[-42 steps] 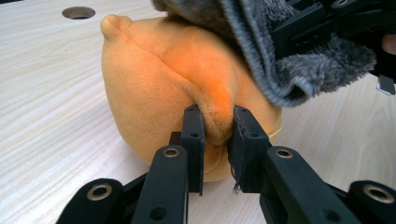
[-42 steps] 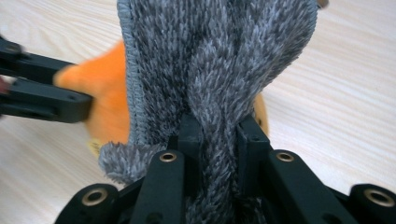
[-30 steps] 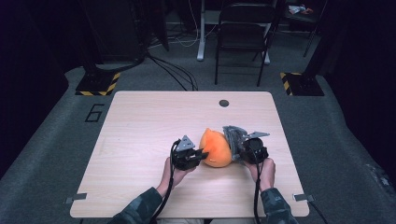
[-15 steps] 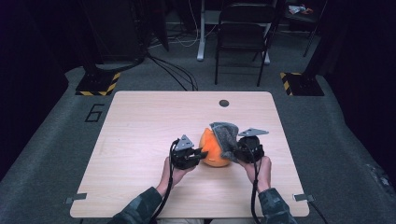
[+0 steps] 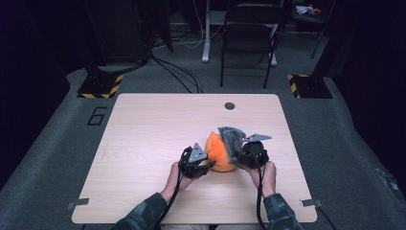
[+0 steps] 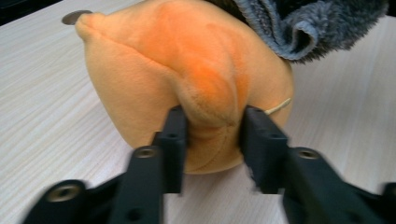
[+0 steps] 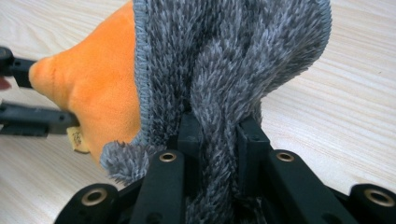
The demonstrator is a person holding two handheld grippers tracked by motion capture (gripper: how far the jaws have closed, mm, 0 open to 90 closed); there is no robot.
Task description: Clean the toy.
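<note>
With the left gripper clenched on the orange plush and the right gripper pinching the grey fuzzy cloth, the cloth drapes only one side, so covering seems about half done

Orange plush toy sits on wooden table, toward my near right of centre; soft rounded body, stitched seams, small pale tag low on side. Fold of its plush pinched between my left gripper jaws. Grey fuzzy cloth with hemmed edge draped over toy's top and right side, bunched strip clamped in my right gripper.
</note>
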